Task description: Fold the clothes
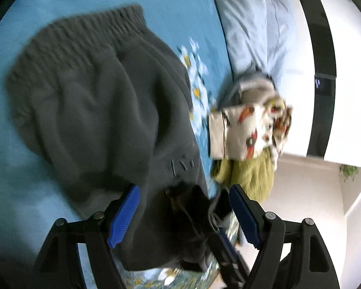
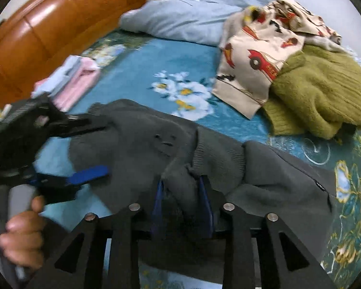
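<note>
Right gripper (image 2: 181,202) low at the near edge, jaws narrow, tipped steeply down. Spread over the blue floral blanket (image 2: 142,57): grey sweater (image 2: 137,149), long axis left to right, lying straight ahead and under both tools. Ribbed band (image 2: 216,154) bunched just beyond the right pads, a fold of knit sitting between them. Pressed or merely resting, cannot tell. Over on the left, left gripper (image 1: 185,216) wide, nothing clamped, hovering above the sweater's left end, angled gently down. Likely nearer for the next fold: right side.
</note>
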Demonstrator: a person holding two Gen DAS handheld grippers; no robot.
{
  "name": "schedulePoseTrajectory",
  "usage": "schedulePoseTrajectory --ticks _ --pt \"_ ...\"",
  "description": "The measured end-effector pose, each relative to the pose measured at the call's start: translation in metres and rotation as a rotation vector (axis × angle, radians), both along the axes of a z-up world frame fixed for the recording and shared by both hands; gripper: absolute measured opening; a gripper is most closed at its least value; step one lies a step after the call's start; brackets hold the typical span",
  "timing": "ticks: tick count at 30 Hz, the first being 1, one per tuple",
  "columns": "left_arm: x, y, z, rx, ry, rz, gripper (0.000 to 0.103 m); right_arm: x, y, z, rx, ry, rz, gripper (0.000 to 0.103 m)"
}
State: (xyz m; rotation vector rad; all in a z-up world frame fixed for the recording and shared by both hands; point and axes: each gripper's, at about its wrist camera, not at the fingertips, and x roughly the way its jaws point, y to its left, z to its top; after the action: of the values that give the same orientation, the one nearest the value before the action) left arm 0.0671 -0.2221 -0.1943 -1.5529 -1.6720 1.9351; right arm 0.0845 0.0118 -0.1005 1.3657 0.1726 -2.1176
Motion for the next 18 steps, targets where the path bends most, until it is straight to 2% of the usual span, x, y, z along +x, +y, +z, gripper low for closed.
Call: schedulePoseTrajectory --ticks 2,5,9,12,14,16,18 --pt "-0.006 0.013 -0.001 0.020 0.005 -0.079 0.080 -0.001 0.017 0.008 -0.039 0.001 -0.014 0.036" --pt "-0.013 0.037 0.002 0.011 0.024 -0.206 0.080 -0.009 0.059 0.015 -0.046 0.000 -0.136 0.039" --pt "-0.021 0.074 0.005 -0.108 0.024 -0.369 0.080 -0.025 0.123 0.004 -0.084 -0.099 -0.352 0.039" --pt "-0.025 0.088 0.014 -0.208 0.072 -0.421 0.079 -0.024 0.145 -0.003 -0.073 -0.123 -0.419 0.039" --pt "-0.027 0.093 0.018 -0.240 0.106 -0.437 0.068 -0.022 0.153 -0.006 -0.072 -0.140 -0.435 0.039" --pt "-0.028 0.097 0.020 -0.256 0.129 -0.455 0.027 -0.021 0.156 -0.009 -0.077 -0.148 -0.440 0.039" --pt "-0.026 0.100 0.021 -0.272 0.149 -0.477 0.019 -0.021 0.158 -0.009 -0.083 -0.148 -0.439 0.039"
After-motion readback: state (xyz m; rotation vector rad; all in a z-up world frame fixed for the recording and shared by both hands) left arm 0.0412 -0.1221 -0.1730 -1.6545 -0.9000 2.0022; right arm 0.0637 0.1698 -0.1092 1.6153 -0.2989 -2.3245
